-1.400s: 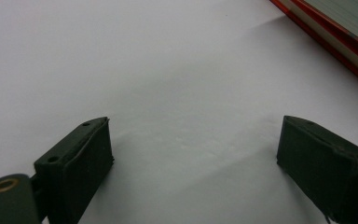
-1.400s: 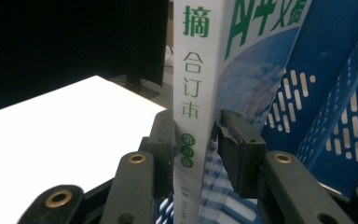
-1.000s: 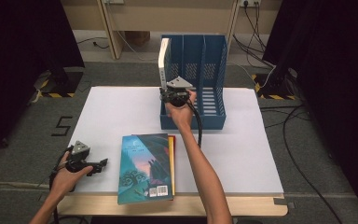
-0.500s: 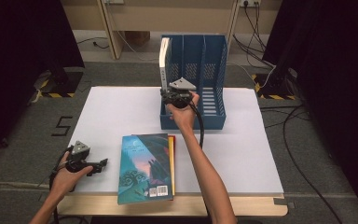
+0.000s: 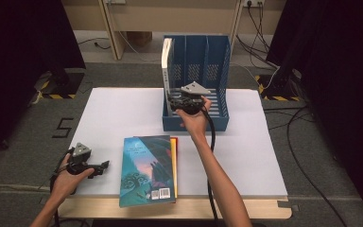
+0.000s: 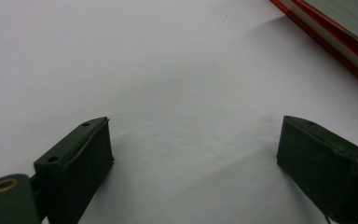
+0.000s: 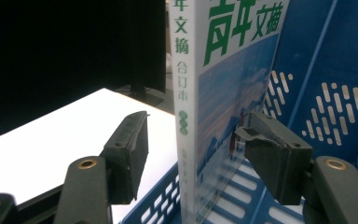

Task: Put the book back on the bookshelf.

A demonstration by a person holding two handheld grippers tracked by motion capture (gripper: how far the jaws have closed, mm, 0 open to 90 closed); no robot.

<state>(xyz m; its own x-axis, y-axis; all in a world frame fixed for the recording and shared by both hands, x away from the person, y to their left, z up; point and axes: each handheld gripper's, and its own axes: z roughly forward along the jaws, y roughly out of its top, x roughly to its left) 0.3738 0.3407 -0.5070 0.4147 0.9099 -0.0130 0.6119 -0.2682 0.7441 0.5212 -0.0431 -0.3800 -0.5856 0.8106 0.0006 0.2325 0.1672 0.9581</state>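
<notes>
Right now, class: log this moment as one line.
right gripper: fingers opening, off magazine | magazine: upright in blue file rack | left gripper: open, on table

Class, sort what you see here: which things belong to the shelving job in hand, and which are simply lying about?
Belonging to the job:
- white book, upright in the left slot
- blue file rack
- right claw, open around that book
- stacked books on the table

Lying about:
- left claw, open, idle
- floor cables

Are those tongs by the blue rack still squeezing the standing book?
Apart. In the right gripper view the right tongs straddle the white book, with a gap showing between each jaw and the book; the jaws have just been opening. The book stands in the blue rack.
</notes>
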